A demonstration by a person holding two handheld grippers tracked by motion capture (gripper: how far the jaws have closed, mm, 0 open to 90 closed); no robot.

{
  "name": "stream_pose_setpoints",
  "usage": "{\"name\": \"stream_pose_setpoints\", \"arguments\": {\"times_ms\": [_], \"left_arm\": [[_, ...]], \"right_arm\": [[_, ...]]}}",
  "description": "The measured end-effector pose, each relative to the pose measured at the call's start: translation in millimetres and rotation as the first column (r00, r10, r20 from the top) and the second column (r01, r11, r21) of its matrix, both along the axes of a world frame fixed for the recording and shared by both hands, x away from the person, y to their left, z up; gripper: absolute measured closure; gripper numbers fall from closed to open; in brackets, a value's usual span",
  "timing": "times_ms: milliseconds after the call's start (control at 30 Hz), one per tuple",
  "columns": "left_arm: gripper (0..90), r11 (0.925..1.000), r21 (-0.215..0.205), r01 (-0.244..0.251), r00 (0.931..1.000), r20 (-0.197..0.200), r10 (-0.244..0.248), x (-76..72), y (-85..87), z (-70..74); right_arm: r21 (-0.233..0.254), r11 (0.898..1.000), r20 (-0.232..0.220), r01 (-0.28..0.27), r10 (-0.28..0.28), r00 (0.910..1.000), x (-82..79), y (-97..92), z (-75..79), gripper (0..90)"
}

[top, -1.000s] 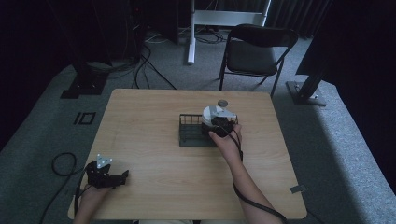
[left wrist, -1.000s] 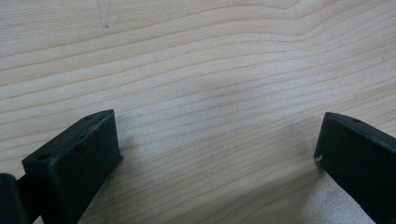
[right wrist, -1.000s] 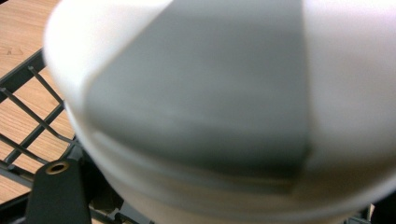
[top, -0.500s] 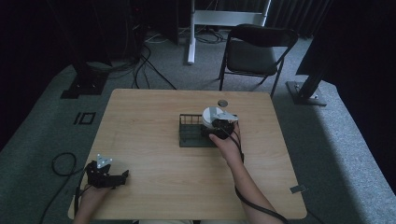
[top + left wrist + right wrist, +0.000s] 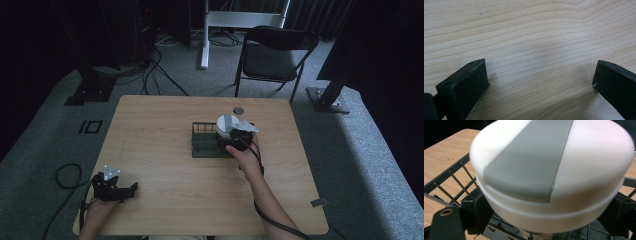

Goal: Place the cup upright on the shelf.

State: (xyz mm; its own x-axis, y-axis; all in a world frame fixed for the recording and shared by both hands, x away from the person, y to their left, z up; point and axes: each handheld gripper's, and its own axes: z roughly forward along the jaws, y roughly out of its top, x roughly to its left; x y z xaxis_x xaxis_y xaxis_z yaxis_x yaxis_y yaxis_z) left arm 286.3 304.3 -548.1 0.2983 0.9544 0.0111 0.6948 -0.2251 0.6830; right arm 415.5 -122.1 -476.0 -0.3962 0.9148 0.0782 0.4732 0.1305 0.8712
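My left gripper [image 5: 116, 187] is black with a grey three-cornered plate on top and a black cable. My right gripper [image 5: 239, 136] looks the same. Its jaws are blocky, with small screw holes.

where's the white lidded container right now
In the high view the white container sits right of the table's centre, over the right end of the black wire rack, between the fingers of the right gripper. A small round object lies just beyond it.
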Motion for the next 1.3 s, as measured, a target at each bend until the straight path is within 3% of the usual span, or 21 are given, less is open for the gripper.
{"name": "stream_pose_setpoints", "arguments": {"times_ms": [733,1300], "left_arm": [[0.2,1.0,-0.001,-0.006,1.0,0.001,0.006,0.1,0.0,-0.1],[0.2,1.0,-0.002,-0.007,1.0,0.002,0.007,0.1,0.0,-0.1]], "right_arm": [[-0.007,1.0,0.034,-0.019,0.02,0.9992,-14.3,-9.2,5.1,12.6],[0.019,0.999,0.05,-0.042,0.041,0.9979,-33.0,-19.0,11.3,12.7]]}}
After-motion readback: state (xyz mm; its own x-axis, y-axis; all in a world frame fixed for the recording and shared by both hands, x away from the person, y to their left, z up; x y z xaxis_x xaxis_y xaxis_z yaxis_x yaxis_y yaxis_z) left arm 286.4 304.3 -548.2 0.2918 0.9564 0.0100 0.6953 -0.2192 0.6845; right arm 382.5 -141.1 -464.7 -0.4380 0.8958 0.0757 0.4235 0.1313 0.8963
